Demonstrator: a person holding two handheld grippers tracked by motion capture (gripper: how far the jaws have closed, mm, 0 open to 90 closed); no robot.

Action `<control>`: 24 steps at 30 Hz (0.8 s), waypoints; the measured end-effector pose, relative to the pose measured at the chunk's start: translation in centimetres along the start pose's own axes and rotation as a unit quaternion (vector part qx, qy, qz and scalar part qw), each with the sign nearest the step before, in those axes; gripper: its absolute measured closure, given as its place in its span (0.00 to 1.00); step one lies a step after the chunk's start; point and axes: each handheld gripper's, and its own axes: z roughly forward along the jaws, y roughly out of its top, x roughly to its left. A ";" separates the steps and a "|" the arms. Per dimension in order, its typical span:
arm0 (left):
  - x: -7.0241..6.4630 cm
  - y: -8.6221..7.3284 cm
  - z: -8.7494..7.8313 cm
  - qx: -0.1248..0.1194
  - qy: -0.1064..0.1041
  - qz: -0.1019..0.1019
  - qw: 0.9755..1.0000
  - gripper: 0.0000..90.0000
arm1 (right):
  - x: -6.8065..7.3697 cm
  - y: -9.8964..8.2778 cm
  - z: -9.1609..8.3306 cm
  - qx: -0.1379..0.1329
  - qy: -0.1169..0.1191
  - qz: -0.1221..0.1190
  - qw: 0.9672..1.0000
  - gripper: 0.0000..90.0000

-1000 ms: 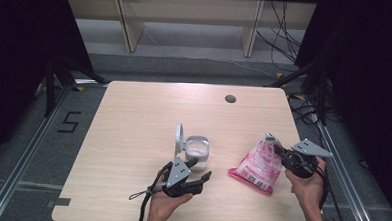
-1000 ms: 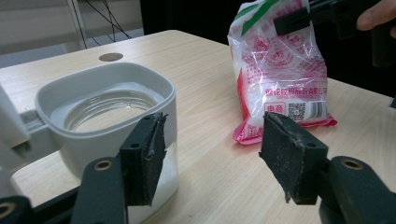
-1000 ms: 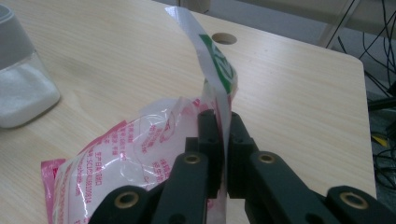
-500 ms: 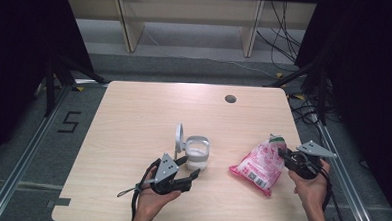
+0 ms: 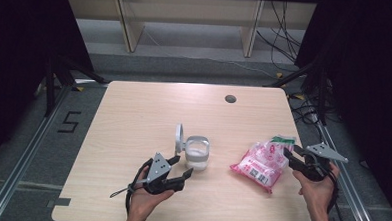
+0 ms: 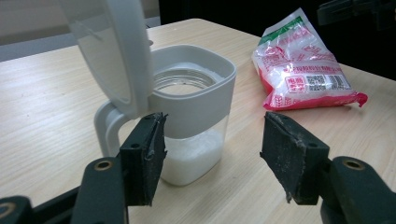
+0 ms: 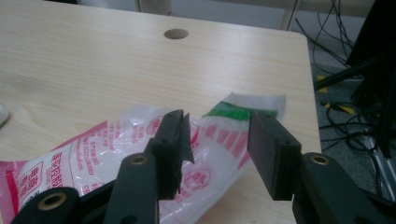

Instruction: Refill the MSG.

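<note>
A clear container (image 5: 197, 154) with a grey collar holds white granules at the table's middle, its hinged lid (image 5: 179, 138) standing up. My left gripper (image 5: 181, 167) sits just left of it and nearer the front edge, pointing at it. In the left gripper view the container (image 6: 194, 107) stands just past my left gripper (image 6: 212, 154), whose pads touch nothing. A pink-and-white printed bag (image 5: 260, 162) lies flat to the right. My right gripper (image 5: 289, 159) is at the bag's green-topped end. Its jaws have just been opening. The bag (image 7: 93, 154) lies loose between the parted jaws of that gripper (image 7: 219, 144).
The wooden table (image 5: 133, 118) has a round cable hole (image 5: 230, 98) near its far right corner. Cables (image 5: 287, 44) trail on the floor behind and to the right. A shelf frame (image 5: 128, 22) stands beyond the far edge.
My right gripper's jaws have parted and let go of the bag's top, and the bag has settled flat. My left gripper has drawn back to the left, away from the container.
</note>
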 end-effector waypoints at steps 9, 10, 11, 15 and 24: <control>0.7 -0.1 -0.9 0.001 0.023 0.000 1.000 0.43 | 1.4 0.5 -0.6 -0.020 0.002 -0.008 1.000 0.58; 0.9 -0.1 -1.0 -0.001 0.023 0.001 1.000 0.43 | 1.8 0.5 -0.6 -0.020 0.007 -0.004 1.000 0.57; 1.0 0.0 -1.2 -0.006 0.025 0.000 1.000 0.44 | 2.0 0.6 -0.5 -0.023 0.008 -0.012 1.000 0.57; 1.7 0.0 -1.7 -0.015 0.035 0.002 0.999 0.49 | 3.6 0.7 -0.3 -0.023 0.043 -0.010 0.999 0.54; 2.8 0.2 -1.8 -0.009 0.052 0.001 0.999 0.51 | 6.6 0.7 0.6 -0.003 0.103 -0.066 0.992 0.52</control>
